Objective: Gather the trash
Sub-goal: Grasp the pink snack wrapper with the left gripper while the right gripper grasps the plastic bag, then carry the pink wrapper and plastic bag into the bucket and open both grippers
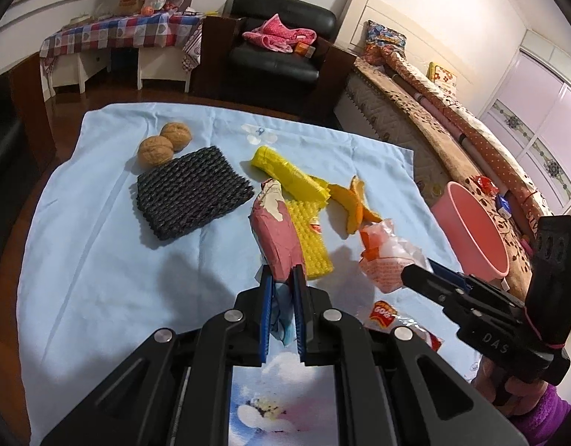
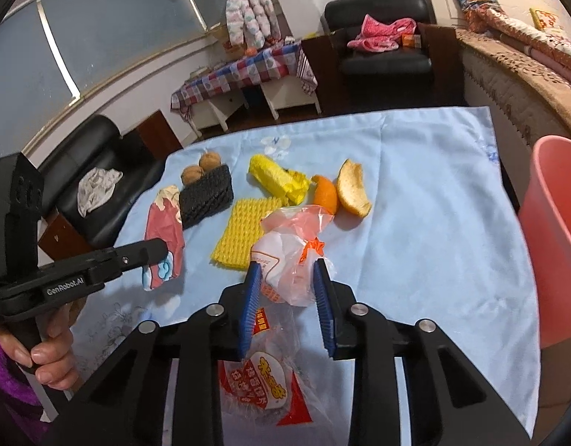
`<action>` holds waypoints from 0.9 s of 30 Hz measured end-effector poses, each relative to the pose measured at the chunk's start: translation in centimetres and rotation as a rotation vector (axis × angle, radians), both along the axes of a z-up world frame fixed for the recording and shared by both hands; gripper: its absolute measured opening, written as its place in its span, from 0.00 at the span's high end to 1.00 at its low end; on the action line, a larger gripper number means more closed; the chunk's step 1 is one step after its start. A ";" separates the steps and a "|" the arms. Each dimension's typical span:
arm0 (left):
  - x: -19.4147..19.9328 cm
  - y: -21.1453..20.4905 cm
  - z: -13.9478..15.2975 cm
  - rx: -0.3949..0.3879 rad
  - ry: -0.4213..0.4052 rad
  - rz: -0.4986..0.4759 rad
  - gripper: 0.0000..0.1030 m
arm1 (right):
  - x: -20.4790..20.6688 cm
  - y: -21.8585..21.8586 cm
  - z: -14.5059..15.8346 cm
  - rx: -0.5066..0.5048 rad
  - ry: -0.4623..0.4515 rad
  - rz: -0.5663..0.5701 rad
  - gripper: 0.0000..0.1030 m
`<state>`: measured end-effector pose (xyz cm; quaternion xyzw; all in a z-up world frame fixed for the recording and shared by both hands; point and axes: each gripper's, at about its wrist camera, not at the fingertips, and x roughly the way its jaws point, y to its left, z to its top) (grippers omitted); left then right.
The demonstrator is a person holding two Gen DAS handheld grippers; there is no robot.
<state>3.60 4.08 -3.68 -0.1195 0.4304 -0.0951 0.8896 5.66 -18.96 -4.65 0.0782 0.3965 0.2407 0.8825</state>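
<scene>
My left gripper (image 1: 281,274) is shut on the lower end of a pink paper wrapper (image 1: 274,230), which lies lengthwise on the blue cloth; the right wrist view shows this wrapper (image 2: 164,223) beside that gripper's tip. My right gripper (image 2: 287,271) has its blue pads pressed on both sides of a crumpled clear-and-orange plastic bag (image 2: 292,256). In the left wrist view that bag (image 1: 382,260) sits at the right gripper's tip. A flat printed snack wrapper (image 2: 270,386) lies under the right gripper. A pink bin (image 2: 553,241) stands at the table's right edge.
On the blue cloth (image 1: 80,223) lie a yellow foam net (image 1: 311,241), a yellow bag roll (image 1: 289,174), orange peel (image 1: 356,200), a black foam net (image 1: 192,193) and two walnuts (image 1: 155,150). A bed is to the right, and a black armchair and a checked table stand behind.
</scene>
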 end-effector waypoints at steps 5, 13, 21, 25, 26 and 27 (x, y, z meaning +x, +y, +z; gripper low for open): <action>-0.1 -1.4 0.8 0.008 -0.018 -0.028 0.91 | -1.0 -1.7 1.4 0.021 -0.048 -0.037 0.71; 0.2 -4.6 2.3 0.021 -0.058 -0.090 0.91 | -2.0 -5.0 3.0 0.060 -0.101 -0.118 0.71; 0.9 -9.1 4.2 0.033 -0.104 -0.181 0.91 | -3.1 -9.0 4.0 0.079 -0.162 -0.220 0.71; 1.5 -11.8 4.9 0.038 -0.125 -0.231 0.91 | -3.4 -11.3 4.2 0.092 -0.180 -0.284 0.71; 1.6 -12.7 5.0 0.038 -0.129 -0.245 0.91 | -3.5 -12.1 4.2 0.097 -0.184 -0.303 0.71; 1.8 -13.4 5.1 0.038 -0.132 -0.257 0.91 | -3.6 -12.8 4.2 0.101 -0.188 -0.323 0.71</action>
